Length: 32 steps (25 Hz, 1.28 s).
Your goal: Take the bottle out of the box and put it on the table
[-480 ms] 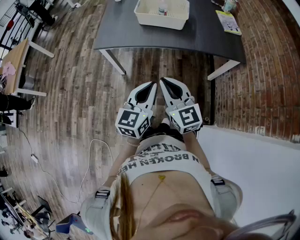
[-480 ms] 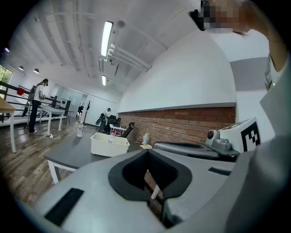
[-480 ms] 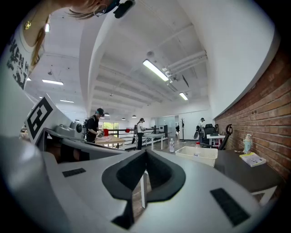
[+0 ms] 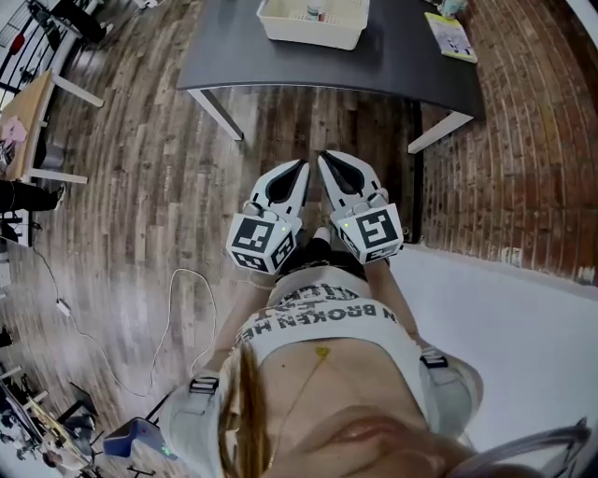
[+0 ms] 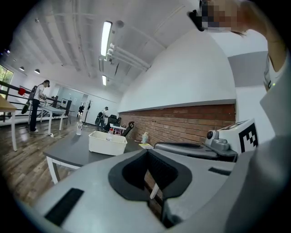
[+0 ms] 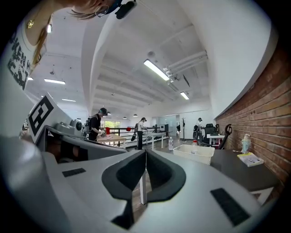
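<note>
Left gripper (image 4: 301,168) closed, bottle (image 4: 315,11) in box (image 4: 304,35)

We see yellow booklet (image 4: 451,35) by right edge of dark table (image 4: 392,61); white cable (image 4: 187,272) looping on wood floor (image 4: 140,196), left of us; brick wall (image 4: 533,140) on right; light wooden table (image 4: 28,117) at far left.

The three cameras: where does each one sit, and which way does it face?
Head view: on the person's head, looking steeply down at floor and table; shows their torso, the left gripper and right gripper, both shut.
Left gripper view: on the left gripper, looking along its jaws toward the table; the right gripper shows at right.
Right gripper view: on the right gripper, facing likewise; the left gripper shows at left.
Shared: all three see the white box holding the bottle.
</note>
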Tool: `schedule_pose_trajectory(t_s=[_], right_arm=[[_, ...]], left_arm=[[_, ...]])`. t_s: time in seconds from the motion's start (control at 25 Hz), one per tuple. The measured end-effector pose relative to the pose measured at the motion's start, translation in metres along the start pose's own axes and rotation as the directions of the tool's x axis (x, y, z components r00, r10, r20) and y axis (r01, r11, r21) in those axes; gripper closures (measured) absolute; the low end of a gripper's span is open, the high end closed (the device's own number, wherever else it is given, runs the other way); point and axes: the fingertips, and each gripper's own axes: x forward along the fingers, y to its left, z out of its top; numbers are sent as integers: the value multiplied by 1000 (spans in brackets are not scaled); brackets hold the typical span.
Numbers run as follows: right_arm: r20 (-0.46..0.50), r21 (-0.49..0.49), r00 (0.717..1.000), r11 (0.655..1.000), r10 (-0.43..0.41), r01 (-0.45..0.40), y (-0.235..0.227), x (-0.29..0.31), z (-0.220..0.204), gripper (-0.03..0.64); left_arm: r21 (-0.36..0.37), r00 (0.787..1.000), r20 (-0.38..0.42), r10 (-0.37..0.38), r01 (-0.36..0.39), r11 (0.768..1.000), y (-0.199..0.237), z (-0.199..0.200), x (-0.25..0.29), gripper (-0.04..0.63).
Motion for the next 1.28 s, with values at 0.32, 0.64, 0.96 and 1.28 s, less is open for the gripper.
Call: schedule_pose_trajectory(t_s=[0.32,0.64,0.96,1.28], right_arm=[[-3,5,1000,1000,-12,12,-19,8,-4,607],[-15,7,998,998,-59,59,-56,71,-3,607],[-9,28,995,995,-98,98,-95,153,7,607],[-6,43,990,989,-140,140,-113,206,9,607]], left_arm=[[-25,1000,-14,16,-16,1000,7,-4,18,591],[-37,999,-23,-25,25,999,58,11,67,591],[-14,996,-31,-82,82,997,130,40,125,591],[-1,988,-59,-142,142,990,171,51,151,591]])
